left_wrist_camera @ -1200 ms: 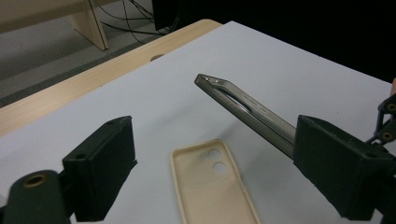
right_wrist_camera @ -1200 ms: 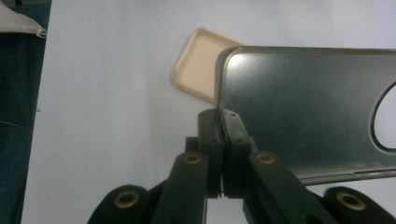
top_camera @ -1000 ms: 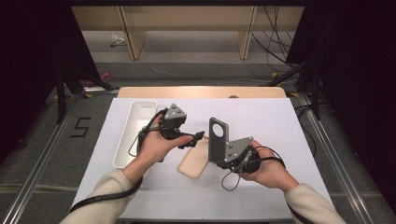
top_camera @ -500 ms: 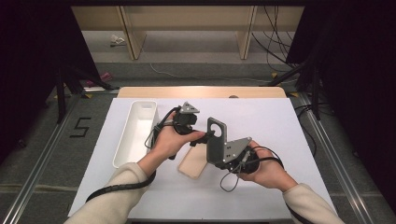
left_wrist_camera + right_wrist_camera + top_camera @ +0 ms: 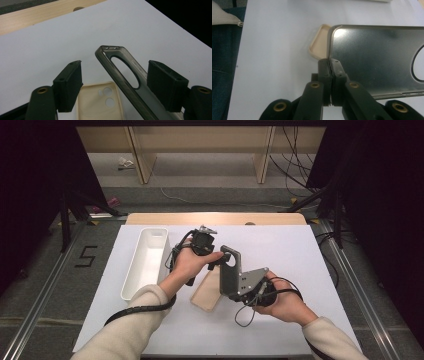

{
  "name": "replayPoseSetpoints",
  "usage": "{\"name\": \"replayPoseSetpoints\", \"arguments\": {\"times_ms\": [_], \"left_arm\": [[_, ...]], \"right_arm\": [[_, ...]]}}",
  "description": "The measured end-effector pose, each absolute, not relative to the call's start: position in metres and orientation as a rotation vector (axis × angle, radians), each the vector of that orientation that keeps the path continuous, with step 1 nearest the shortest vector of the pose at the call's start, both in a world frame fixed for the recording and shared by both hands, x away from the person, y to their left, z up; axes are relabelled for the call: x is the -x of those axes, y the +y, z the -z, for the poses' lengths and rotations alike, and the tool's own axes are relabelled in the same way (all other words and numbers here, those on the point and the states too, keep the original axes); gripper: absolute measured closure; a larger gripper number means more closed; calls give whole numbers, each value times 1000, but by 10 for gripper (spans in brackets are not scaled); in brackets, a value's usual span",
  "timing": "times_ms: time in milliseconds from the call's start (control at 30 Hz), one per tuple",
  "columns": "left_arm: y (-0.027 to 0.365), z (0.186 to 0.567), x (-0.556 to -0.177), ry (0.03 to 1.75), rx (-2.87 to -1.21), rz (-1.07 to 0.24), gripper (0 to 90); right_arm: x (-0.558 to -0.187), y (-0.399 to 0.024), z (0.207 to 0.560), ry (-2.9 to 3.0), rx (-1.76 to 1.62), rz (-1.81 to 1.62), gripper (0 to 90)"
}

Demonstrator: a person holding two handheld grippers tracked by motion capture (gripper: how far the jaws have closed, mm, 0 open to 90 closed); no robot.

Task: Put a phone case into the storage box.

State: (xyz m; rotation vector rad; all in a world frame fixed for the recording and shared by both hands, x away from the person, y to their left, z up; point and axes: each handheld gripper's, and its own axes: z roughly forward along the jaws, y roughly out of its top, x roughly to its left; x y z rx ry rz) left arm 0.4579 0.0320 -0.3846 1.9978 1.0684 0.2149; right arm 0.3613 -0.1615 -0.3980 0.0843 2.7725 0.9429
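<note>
Right gripper (image 5: pixel 239 290): nearest the person, low on the white tabletop (image 5: pixel 310 270). Jaws clamped together on the bottom edge of a smoky grey phone case (image 5: pixel 230 270), which they hold upright above the surface. The right gripper view cuts off the case's far end, and only part of its camera cut-out is in frame.

Beige phone case (image 5: pixel 206 292): lies flat on the tabletop, open side up, just below and left of the grey case. Its right part is hidden behind the grey case and the gripper. In the left gripper view (image 5: pixel 100 105) three lens holes can be seen, and its near end is cut off by the frame edge.

Left gripper (image 5: pixel 220 261): just beyond, reaching in from the left toward the top of the grey case. Jaws apart, having just been closing, with the case's upper end (image 5: pixel 120 67) standing between them. The right pad sits close against the case, but contact cannot be made out; the left pad is clear of it. A small strip of print on the case's inner wall is too small to read.

White tray (image 5: pixel 146 262): long and narrow, on the left of the tabletop, well apart from the cases. Nothing shows inside it.

Floor, left of the tabletop: a marking (image 5: pixel 86 256) reading "5".

Far background: wooden shelf legs (image 5: pixel 140 155) and loose cables (image 5: pixel 295 160), dim and hard to make out.
</note>
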Motion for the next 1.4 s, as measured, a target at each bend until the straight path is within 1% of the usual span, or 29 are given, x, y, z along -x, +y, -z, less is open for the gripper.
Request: {"name": "replayPoseSetpoints", "arguments": {"times_ms": [67, 167, 433, 867, 1100, 1233, 1400], "left_arm": [[33, 386, -461, 1084, -1993, -206, 351], [35, 387, -466, 1107, -1990, -177, 402], [36, 390, -472, 1151, -1978, -129, 506], [34, 390, -474, 1227, -1964, -57, 597], [32, 387, -473, 1245, -1919, -25, 686], [28, 381, -468, 1222, -1890, -15, 730], [22, 373, -463, 1203, -1826, 36, 802]], "right_arm": [[-361, -161, 398, 2774, -81, -936, 890], [-361, -160, 398, 2773, -75, -941, 890], [-360, -159, 397, 2776, -63, -937, 890], [-359, -158, 398, 2775, -61, -932, 890], [-359, -157, 399, 2781, -51, -931, 891], [-359, -155, 403, 2798, -39, -913, 892], [-360, -153, 407, 2808, -37, -879, 891]]}}
